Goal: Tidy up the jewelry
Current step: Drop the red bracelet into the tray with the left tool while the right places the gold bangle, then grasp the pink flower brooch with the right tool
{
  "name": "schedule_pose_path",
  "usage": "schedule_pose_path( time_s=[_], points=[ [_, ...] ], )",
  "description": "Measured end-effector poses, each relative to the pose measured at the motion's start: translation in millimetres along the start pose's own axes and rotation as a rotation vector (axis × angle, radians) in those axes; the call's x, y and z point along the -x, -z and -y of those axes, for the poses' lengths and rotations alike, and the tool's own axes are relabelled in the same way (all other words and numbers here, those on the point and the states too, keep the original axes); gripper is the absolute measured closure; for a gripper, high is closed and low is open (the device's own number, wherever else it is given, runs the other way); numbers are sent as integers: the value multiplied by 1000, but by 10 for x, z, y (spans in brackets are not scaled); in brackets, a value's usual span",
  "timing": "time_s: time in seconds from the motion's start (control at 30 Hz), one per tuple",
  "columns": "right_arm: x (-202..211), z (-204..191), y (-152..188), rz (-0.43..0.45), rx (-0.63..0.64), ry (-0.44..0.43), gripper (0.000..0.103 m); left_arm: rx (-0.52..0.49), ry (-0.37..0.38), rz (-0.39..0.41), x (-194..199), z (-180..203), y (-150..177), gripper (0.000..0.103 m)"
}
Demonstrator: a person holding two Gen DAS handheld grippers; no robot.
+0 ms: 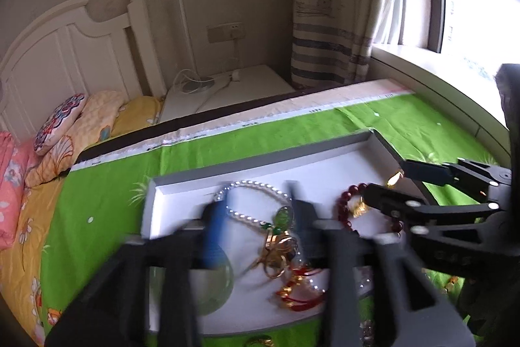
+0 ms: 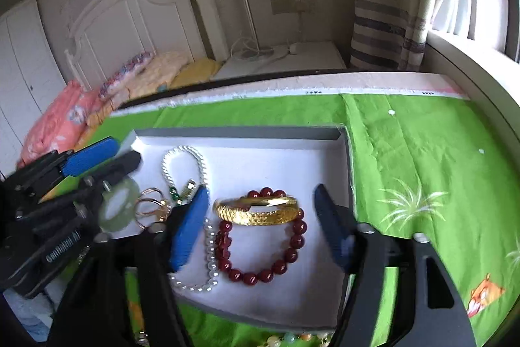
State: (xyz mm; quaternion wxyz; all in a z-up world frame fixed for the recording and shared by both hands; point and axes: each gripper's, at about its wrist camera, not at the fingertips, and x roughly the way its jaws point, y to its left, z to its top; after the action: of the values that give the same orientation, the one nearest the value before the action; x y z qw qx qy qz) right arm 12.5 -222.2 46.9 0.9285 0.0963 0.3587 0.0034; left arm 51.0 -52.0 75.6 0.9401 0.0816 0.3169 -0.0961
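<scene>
A shallow white box with a grey rim [image 2: 240,132] lies on a green cloth. In it are a pearl necklace [image 2: 198,158], a dark red bead bracelet [image 2: 292,249], a gold bangle [image 2: 256,210] resting on the red beads, a pale jade bangle [image 2: 113,210] and thin gold rings [image 2: 149,204]. My right gripper [image 2: 261,200] stands open, its fingers either side of the gold bangle without touching it. My left gripper [image 1: 258,223] is open above the pearl necklace [image 1: 256,184], a green pendant [image 1: 284,215] and a red cord piece [image 1: 299,291], holding nothing.
The green cloth [image 2: 422,152] covers a table beside a bed with pillows [image 1: 65,126]. A white nightstand [image 1: 247,80], a striped curtain [image 1: 325,47] and a window sill [image 2: 471,67] lie beyond. Loose beads [image 2: 292,338] sit outside the box's near edge.
</scene>
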Motion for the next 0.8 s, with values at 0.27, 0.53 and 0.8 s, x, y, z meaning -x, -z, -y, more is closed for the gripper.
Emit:
schedule_pose_path(
  time_s=[0.27, 0.53, 0.8],
  points=[
    [555, 46, 209, 72, -2, -53, 25, 92, -44, 43, 321, -331, 196, 19],
    [910, 164, 694, 67, -42, -77, 21, 227, -103, -19, 716, -728, 728, 10],
    [951, -11, 1019, -2, 12, -71, 20, 321, -104, -100, 952, -1063, 1460, 6]
  ],
)
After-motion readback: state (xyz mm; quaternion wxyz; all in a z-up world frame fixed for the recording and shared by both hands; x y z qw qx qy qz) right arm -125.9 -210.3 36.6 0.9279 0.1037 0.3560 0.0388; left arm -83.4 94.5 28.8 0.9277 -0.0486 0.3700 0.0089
